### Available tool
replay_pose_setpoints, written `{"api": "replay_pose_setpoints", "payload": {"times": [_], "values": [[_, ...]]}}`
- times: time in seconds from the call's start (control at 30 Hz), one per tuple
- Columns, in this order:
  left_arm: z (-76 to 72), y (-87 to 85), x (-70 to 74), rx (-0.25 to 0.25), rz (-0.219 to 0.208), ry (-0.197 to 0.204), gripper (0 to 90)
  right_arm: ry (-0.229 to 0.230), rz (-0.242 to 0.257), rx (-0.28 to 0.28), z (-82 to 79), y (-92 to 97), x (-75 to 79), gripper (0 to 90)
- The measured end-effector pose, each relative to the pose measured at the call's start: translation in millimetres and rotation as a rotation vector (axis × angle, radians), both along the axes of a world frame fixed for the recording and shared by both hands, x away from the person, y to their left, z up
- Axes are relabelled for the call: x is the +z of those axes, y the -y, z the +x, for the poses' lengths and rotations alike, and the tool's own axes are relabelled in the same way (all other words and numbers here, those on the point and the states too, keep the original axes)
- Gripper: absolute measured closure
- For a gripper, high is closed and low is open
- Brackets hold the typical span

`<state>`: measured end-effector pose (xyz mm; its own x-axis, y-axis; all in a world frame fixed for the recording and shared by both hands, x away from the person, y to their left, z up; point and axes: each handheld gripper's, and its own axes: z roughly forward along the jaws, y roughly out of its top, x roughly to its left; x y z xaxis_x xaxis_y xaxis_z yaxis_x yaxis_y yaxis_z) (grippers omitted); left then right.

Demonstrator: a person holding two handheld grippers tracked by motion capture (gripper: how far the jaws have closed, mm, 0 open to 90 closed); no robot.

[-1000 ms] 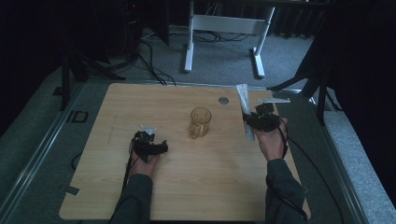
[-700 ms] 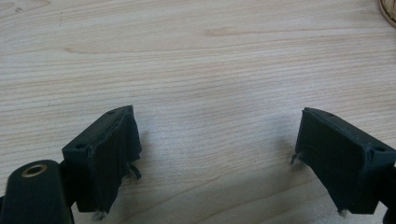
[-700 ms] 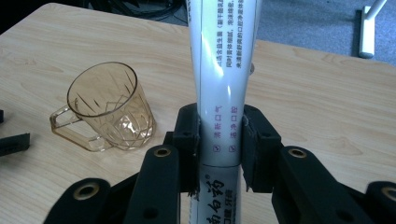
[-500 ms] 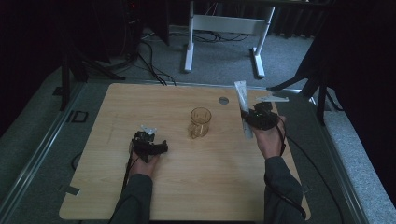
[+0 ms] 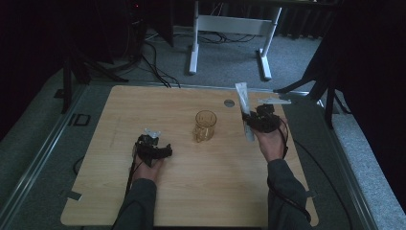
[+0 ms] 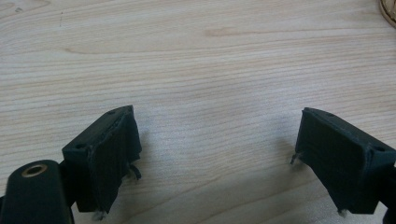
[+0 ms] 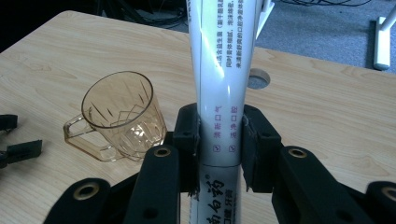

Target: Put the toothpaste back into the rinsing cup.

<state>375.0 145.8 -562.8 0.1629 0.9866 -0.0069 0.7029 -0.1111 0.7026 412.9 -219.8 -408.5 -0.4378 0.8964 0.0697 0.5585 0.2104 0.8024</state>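
A white toothpaste tube point(image 5: 242, 103) with printed writing stands tilted over the right side of the wooden table point(image 5: 210, 191). My right gripper point(image 5: 249, 122) is shut on its lower part; in the right gripper view the black jaws point(image 7: 220, 135) clamp the tube point(image 7: 222, 60) on both sides. An amber glass mug point(image 5: 205, 125) stands upright and empty at the table's middle, just left of the tube, seen again as the mug point(image 7: 122, 112). My left gripper point(image 5: 165, 151) rests left of the mug, open, with bare wood between its jaws point(image 6: 215, 135).
A round cable hole point(image 5: 229, 103) sits in the tabletop behind the mug. Past the far edge, a white desk frame point(image 5: 230, 28) and cables lie on the grey carpet. A metal rail point(image 5: 43, 148) runs along the table's left side.
The right gripper with the tube has edged slightly left, toward the mug. The left gripper has stayed where it was.
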Motion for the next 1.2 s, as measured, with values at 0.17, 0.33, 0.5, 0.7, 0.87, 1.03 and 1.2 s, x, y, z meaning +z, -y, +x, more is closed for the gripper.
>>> {"api": "replay_pose_setpoints", "payload": {"times": [0.17,0.33,0.5,0.7,0.87,1.03,1.2], "values": [[0.0,0.0,0.0,0.0,0.0,0.0,12.5,0.007,0.003,0.009,0.7,-4.8,-2.0,70.7],[0.1,0.0,0.0,0.0,0.0,0.0,12.5,0.017,-0.007,0.027,1.5,-10.5,-2.3,70.7],[0.0,0.0,0.0,0.0,0.001,0.0,12.5,0.025,-0.004,0.045,2.5,-14.5,-1.6,70.7],[0.0,0.0,0.0,0.0,0.001,0.0,12.5,0.03,0.003,0.06,4.6,-17.7,-1.7,70.7],[0.1,0.0,0.0,0.0,0.0,0.0,12.5,0.042,0.014,0.092,5.6,-20.9,-0.7,70.7],[0.1,0.0,0.0,0.0,0.0,0.0,12.5,0.047,0.015,0.111,6.4,-24.9,1.9,70.6],[0.1,0.0,0.0,0.0,0.0,-0.001,12.5,0.053,0.022,0.124,8.8,-29.3,5.8,70.5]]}}
